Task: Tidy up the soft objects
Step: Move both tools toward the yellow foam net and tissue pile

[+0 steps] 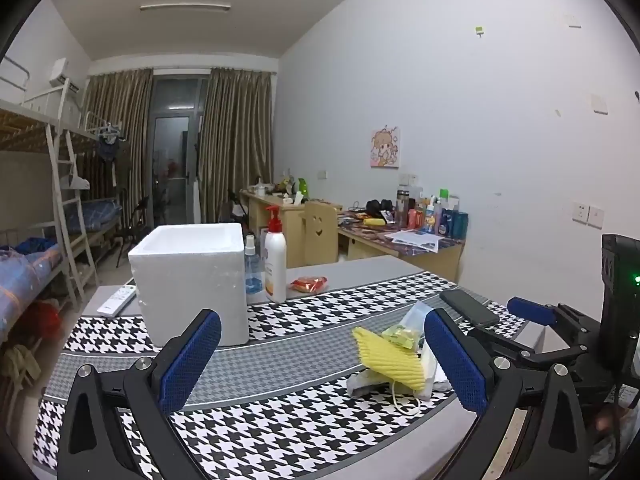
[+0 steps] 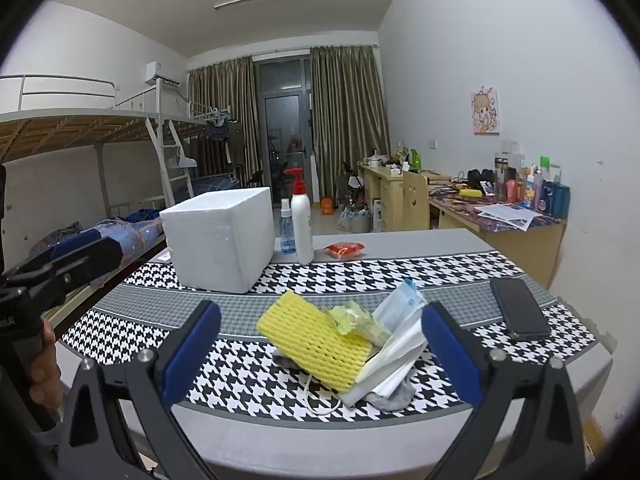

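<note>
One yellow foam sleeve lies diagonally, tilted atop masks.

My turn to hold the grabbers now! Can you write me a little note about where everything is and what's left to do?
Left gripper: open, holding nothing.
Right gripper: open, holding nothing, pointing at the pile.
Pile, near table edge: yellow foam net, green packet, face masks, grey cloth.
White foam box: behind the pile, open top.
Done: nothing moved yet, it seems.
Left: probably put the soft things in the box.
</note>
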Available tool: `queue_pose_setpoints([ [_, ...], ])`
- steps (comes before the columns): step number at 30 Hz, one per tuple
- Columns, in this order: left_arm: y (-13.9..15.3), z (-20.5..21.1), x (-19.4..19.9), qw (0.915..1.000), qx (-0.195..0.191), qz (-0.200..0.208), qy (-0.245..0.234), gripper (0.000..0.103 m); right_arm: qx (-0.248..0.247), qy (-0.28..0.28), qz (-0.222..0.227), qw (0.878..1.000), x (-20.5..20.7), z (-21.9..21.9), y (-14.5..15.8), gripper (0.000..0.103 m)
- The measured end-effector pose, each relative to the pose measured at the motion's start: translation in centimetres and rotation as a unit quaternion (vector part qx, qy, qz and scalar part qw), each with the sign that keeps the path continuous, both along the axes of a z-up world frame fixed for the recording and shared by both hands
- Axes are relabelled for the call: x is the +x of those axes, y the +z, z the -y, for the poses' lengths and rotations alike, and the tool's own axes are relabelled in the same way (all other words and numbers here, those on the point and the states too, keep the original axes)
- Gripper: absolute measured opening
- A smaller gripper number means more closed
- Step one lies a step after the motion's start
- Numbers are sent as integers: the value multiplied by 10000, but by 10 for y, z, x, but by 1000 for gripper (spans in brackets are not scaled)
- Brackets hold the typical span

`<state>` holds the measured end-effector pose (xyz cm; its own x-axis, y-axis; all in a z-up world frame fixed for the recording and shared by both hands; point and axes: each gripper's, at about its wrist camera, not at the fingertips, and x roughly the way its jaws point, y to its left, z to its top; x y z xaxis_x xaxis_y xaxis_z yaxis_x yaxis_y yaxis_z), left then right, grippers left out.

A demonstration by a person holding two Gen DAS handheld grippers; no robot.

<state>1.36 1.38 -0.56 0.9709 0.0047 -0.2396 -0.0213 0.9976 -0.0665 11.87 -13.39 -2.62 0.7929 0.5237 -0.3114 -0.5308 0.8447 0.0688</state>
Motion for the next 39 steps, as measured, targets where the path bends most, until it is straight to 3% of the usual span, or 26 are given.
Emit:
queue_pose_setpoints([
  [39, -9, 1, 23, 9996, -28, -267, 35, 102, 0, -73, -63, 10000, 8, 3, 4, 102],
])
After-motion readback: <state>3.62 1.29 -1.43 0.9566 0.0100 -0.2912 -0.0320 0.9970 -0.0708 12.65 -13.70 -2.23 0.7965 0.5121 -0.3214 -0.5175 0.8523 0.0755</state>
